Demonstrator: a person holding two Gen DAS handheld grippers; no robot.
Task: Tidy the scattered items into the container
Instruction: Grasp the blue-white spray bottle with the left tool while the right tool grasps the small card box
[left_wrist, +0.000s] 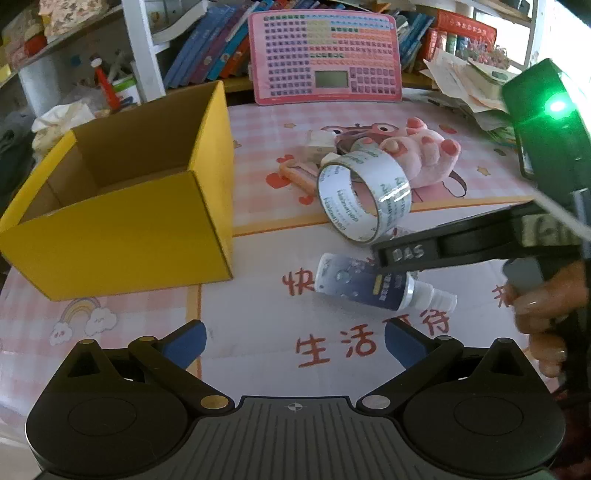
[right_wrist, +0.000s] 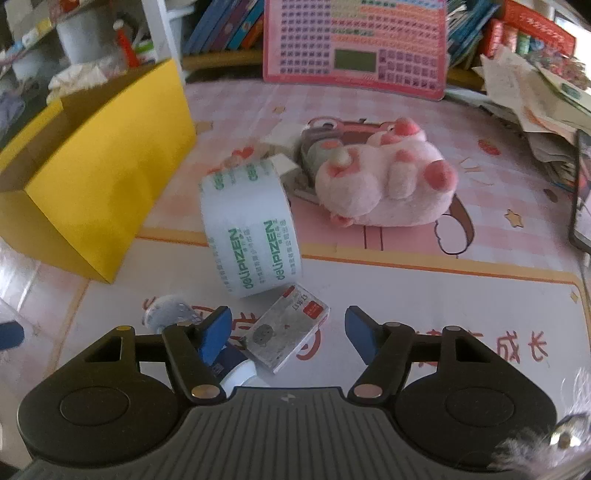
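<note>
An open yellow cardboard box (left_wrist: 122, 236) (right_wrist: 99, 184) stands at the left of the pink mat, and its inside looks bare. A clear tape roll (left_wrist: 364, 195) (right_wrist: 251, 232) stands on edge beside a pink plush toy (left_wrist: 424, 147) (right_wrist: 388, 184). A small dark-blue bottle (left_wrist: 369, 284) (right_wrist: 166, 314) lies on its side. My right gripper (left_wrist: 391, 258) (right_wrist: 288, 328) hangs open low over it, the left finger above the bottle. A small grey-and-white box (right_wrist: 288, 332) lies between its fingers, untouched. My left gripper (left_wrist: 295, 339) is open over bare mat with nothing in it.
A pink keyboard-style board (left_wrist: 325, 55) leans against books at the back. Loose papers (left_wrist: 465, 85) pile up at the back right, and a dark tablet (right_wrist: 581, 203) sits at the right edge. An orange stick (left_wrist: 295, 175) and small white boxes (left_wrist: 317, 144) lie behind the tape.
</note>
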